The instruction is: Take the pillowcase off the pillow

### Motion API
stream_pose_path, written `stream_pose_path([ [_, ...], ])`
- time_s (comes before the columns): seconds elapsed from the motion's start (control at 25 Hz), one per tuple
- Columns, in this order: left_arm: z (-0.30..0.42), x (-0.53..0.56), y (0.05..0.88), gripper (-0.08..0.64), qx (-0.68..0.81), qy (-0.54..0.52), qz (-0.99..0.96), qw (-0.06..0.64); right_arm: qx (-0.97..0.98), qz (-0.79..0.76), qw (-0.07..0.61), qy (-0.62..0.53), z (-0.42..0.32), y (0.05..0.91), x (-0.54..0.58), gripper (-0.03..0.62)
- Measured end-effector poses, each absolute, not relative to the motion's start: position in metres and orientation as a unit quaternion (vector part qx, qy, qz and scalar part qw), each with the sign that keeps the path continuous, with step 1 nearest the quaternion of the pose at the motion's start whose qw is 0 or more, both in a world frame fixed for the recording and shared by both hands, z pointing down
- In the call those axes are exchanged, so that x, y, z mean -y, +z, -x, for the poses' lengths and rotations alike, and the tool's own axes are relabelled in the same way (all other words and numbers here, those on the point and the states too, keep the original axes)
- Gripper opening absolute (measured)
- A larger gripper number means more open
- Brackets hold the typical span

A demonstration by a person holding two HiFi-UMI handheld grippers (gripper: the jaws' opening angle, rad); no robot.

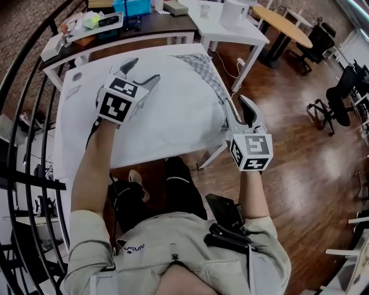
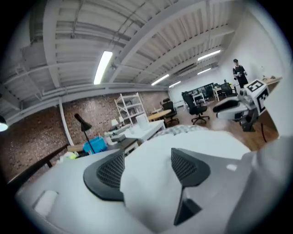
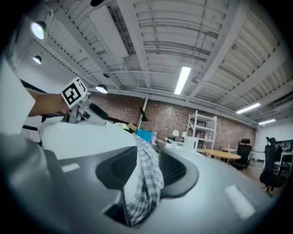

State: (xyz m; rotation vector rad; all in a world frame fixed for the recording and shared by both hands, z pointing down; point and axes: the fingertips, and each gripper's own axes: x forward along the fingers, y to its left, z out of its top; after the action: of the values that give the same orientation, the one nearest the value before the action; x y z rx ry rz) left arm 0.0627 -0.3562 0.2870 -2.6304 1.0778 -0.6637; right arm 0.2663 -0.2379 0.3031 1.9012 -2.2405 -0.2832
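A white pillow lies on the white table. Its checked pillowcase is bunched along the pillow's far right edge. My left gripper hovers over the pillow's far left part. In the left gripper view its jaws stand wide apart, with white pillow bulging between them, unpinched. My right gripper is at the pillow's right edge. In the right gripper view a fold of checked pillowcase hangs loosely between its parted jaws.
A dark desk with a blue box and a white table stand behind. A round wooden table and office chairs are at the right over wooden floor. A black railing curves along the left. A person stands far off.
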Motion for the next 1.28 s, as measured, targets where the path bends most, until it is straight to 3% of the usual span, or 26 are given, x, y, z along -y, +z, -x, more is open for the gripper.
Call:
stream_pose_path([
  [0.12, -0.068, 0.361, 0.328, 0.275, -0.340, -0.270, 0.898, 0.066, 0.771, -0.619, 0.091, -0.119, -0.247, 0.284, 0.255, 0.147],
  [0.24, -0.077, 0.336, 0.346, 0.120, -0.316, -0.279, 0.904, 0.071, 0.782, -0.602, 0.084, -0.139, -0.231, 0.258, 0.277, 0.147],
  [0.36, -0.079, 0.309, 0.363, 0.029, -0.327, -0.274, 0.894, 0.133, 0.793, -0.584, 0.092, -0.143, -0.212, 0.241, 0.310, 0.147],
  [0.48, -0.077, 0.277, 0.372, 0.021, -0.350, -0.255, 0.877, 0.206, 0.809, -0.552, 0.154, -0.133, -0.185, 0.246, 0.352, 0.172],
  [0.56, -0.073, 0.261, 0.365, 0.020, -0.363, -0.229, 0.871, 0.239, 0.811, -0.519, 0.238, -0.131, -0.162, 0.266, 0.376, 0.231],
  [0.64, -0.065, 0.250, 0.352, 0.018, -0.378, -0.195, 0.870, 0.250, 0.788, -0.497, 0.330, -0.153, -0.149, 0.286, 0.393, 0.234],
  [0.68, -0.060, 0.247, 0.345, 0.017, -0.384, -0.176, 0.872, 0.249, 0.766, -0.499, 0.366, -0.175, -0.149, 0.291, 0.400, 0.166],
  [0.72, -0.055, 0.244, 0.337, 0.017, -0.389, -0.158, 0.874, 0.246, 0.739, -0.510, 0.392, -0.199, -0.154, 0.292, 0.408, 0.018],
  [0.76, -0.049, 0.241, 0.330, 0.017, -0.392, -0.141, 0.876, 0.244, 0.715, -0.526, 0.407, -0.216, -0.162, 0.290, 0.417, 0.011],
  [1.0, -0.029, 0.230, 0.283, 0.015, -0.404, -0.068, 0.882, 0.233, 0.653, -0.609, 0.404, -0.201, -0.221, 0.273, 0.465, 0.011],
  [1.28, -0.009, 0.237, 0.276, 0.015, -0.428, -0.016, 0.881, 0.201, 0.578, -0.694, 0.418, -0.099, -0.330, 0.321, 0.497, 0.009],
])
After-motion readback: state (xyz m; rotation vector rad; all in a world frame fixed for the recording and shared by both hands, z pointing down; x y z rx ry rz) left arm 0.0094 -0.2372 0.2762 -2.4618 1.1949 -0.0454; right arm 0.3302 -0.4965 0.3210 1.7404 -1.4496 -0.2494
